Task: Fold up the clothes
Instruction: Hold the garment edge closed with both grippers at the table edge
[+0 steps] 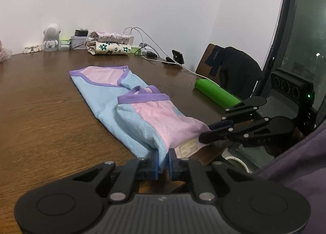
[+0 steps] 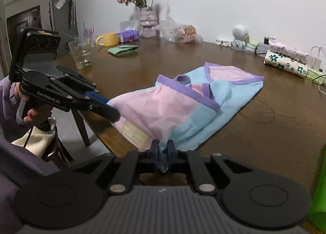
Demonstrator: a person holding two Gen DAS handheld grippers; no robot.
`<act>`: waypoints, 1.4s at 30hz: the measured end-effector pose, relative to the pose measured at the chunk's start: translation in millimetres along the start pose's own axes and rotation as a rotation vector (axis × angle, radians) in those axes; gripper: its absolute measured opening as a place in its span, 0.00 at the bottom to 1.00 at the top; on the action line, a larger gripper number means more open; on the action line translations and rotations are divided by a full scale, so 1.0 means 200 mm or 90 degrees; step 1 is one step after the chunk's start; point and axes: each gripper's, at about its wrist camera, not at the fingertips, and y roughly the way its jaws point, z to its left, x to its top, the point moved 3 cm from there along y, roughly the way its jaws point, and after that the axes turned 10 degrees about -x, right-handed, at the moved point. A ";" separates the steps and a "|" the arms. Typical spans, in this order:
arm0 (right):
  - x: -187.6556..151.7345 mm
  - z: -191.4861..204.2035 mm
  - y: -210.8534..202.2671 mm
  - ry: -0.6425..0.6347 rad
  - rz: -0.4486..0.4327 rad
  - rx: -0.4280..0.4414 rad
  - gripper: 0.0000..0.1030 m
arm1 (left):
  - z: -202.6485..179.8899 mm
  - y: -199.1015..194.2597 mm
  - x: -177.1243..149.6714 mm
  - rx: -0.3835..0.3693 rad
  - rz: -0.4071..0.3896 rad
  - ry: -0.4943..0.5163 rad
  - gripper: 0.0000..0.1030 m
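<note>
A pale blue and pink mesh top [image 1: 142, 115] with purple trim lies partly folded on the brown wooden table [image 1: 40, 111]. Its hem end reaches the table's near edge. In the left wrist view my left gripper [image 1: 163, 159] is shut on a pinch of the blue hem. The right gripper [image 1: 203, 137] shows at the right, with its tips at the pink corner by the white label. From the right wrist camera, the top [image 2: 163, 107] stretches away and my right gripper [image 2: 163, 150] is shut on the hem. The left gripper [image 2: 114, 113], held by a hand, touches the pink corner.
Folded floral clothes [image 1: 110, 47] are stacked at the back by a white robot figure [image 1: 51, 38] and cables [image 1: 154, 50]. A green roll [image 1: 216, 93] lies at the right edge near a chair with a dark jacket [image 1: 234, 67]. A glass [image 2: 80, 54], yellow mug [image 2: 108, 39] and flower vase [image 2: 147, 22] stand far left.
</note>
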 end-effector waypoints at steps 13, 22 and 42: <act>-0.04 -0.01 0.00 0.024 -0.032 -0.004 0.07 | 0.00 0.03 -0.02 0.015 -0.008 0.008 0.16; -0.07 -0.01 -0.09 0.020 -0.031 0.001 0.13 | -0.04 -0.03 -0.07 -0.017 -0.016 0.015 0.22; -0.08 0.05 -0.15 -0.056 -0.081 -0.021 0.04 | -0.07 -0.09 -0.05 -0.027 -0.034 0.039 0.01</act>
